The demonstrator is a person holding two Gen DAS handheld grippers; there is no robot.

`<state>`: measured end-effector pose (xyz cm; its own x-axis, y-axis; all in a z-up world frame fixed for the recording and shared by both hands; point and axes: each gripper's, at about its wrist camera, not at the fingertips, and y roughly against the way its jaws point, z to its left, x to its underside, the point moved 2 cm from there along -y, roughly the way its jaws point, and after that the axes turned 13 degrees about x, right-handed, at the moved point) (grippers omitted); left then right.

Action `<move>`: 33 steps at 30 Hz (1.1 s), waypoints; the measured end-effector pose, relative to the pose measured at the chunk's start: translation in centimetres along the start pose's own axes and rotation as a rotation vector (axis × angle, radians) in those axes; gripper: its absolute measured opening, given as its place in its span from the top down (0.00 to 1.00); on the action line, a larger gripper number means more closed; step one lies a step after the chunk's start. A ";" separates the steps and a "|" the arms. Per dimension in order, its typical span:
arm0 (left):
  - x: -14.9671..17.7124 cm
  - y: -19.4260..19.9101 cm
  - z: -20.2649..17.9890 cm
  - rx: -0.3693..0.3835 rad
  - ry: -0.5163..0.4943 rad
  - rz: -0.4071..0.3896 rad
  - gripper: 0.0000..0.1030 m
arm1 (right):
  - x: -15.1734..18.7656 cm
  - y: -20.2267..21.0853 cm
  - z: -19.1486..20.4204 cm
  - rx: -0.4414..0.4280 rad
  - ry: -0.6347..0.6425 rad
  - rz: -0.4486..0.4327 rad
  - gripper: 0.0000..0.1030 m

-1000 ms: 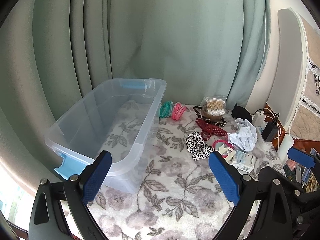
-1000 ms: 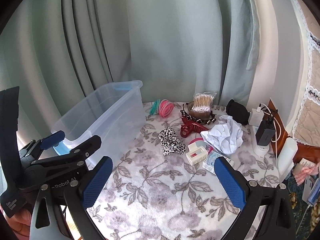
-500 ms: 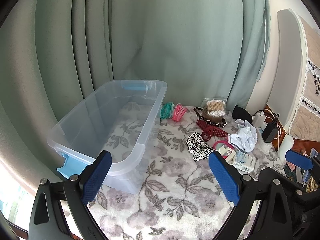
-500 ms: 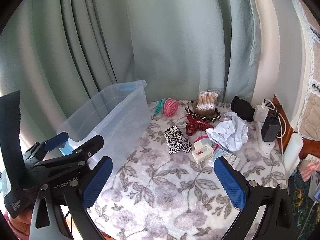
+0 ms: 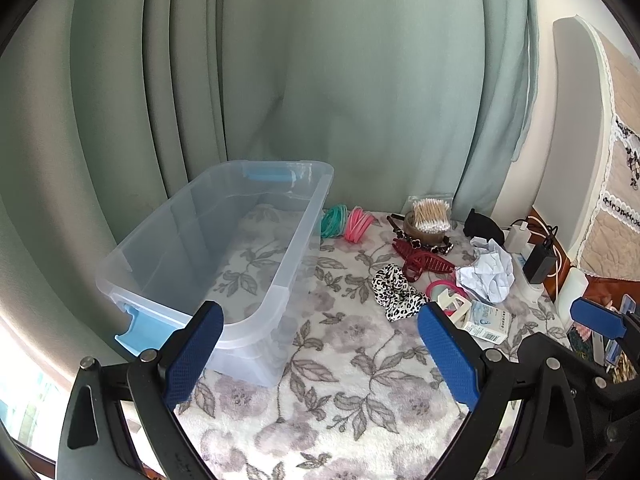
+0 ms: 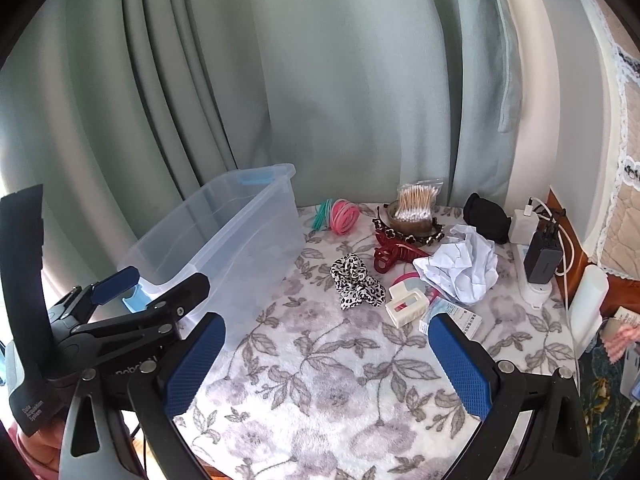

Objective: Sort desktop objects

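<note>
**Both grippers wide open, clutter untouched**

Along the far edge of the floral-covered table (image 6: 320, 392), against the green curtain (image 6: 320, 80), sit teal bands (image 6: 322, 215) and pink bands (image 6: 345, 216), with a bag of cotton swabs (image 6: 416, 200) resting on a brown headband (image 6: 412, 227). Toward the left edge stands a clear plastic bin (image 5: 224, 252) (nothing inside it). Nearer the table's middle lie a leopard scrunchie (image 6: 354, 280), a dark red claw clip (image 6: 394, 252), crumpled white paper (image 6: 464, 268), a cream clip (image 6: 406, 306) and a small printed box (image 6: 456, 316).

The left gripper (image 5: 320, 356) hangs over the near edge with its blue fingers (image 5: 196, 352) spread apart and nothing between them; the bin's near right corner lies just ahead of its left finger, while the scrunchie and cream clip lie just beyond the right one. The right gripper (image 6: 326, 364) is likewise spread and empty, the small box just past its right fingertip, the scrunchie farther ahead between the fingers.
</note>
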<state>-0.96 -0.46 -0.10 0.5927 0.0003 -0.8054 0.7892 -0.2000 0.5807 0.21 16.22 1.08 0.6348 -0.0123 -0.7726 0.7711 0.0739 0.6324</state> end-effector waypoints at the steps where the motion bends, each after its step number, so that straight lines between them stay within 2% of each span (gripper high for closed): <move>1: 0.0 -0.1 0.0 -0.002 0.003 0.002 0.05 | 0.0 0.0 0.1 0.002 0.010 -0.001 0.00; 15: 0.1 -0.6 -0.5 -0.042 -0.028 0.006 0.05 | 0.5 -0.1 -0.1 -0.002 0.033 0.001 0.00; 18: 0.0 -0.7 -1.0 -0.015 -0.037 -0.011 0.05 | 0.5 -0.1 -1.1 -0.033 -0.001 -0.012 0.00; 20: -0.3 -0.6 -1.7 0.037 -0.040 -0.029 0.05 | 0.2 0.1 -2.6 -0.036 -0.055 -0.040 0.00; 25: -1.3 -0.9 -4.4 0.230 -0.041 -0.066 0.05 | -0.5 0.8 -7.9 0.056 -0.192 -0.122 0.00; 27: -1.4 -1.7 -5.7 0.297 -0.039 -0.052 0.03 | -0.3 0.6 -10.0 0.099 -0.228 -0.129 0.00; 29: -1.0 -2.9 -7.2 0.352 -0.047 -0.016 0.01 | 0.1 -0.2 -11.6 0.142 -0.242 -0.101 0.00; 33: 0.6 -6.9 -10.0 0.417 -0.089 0.109 0.01 | 1.4 -3.0 -14.0 0.156 -0.256 0.010 0.00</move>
<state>-4.43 10.68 -3.41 0.6385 -0.1234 -0.7596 0.5791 -0.5730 0.5799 -1.87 29.99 -2.71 0.6191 -0.2648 -0.7393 0.7504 -0.0781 0.6564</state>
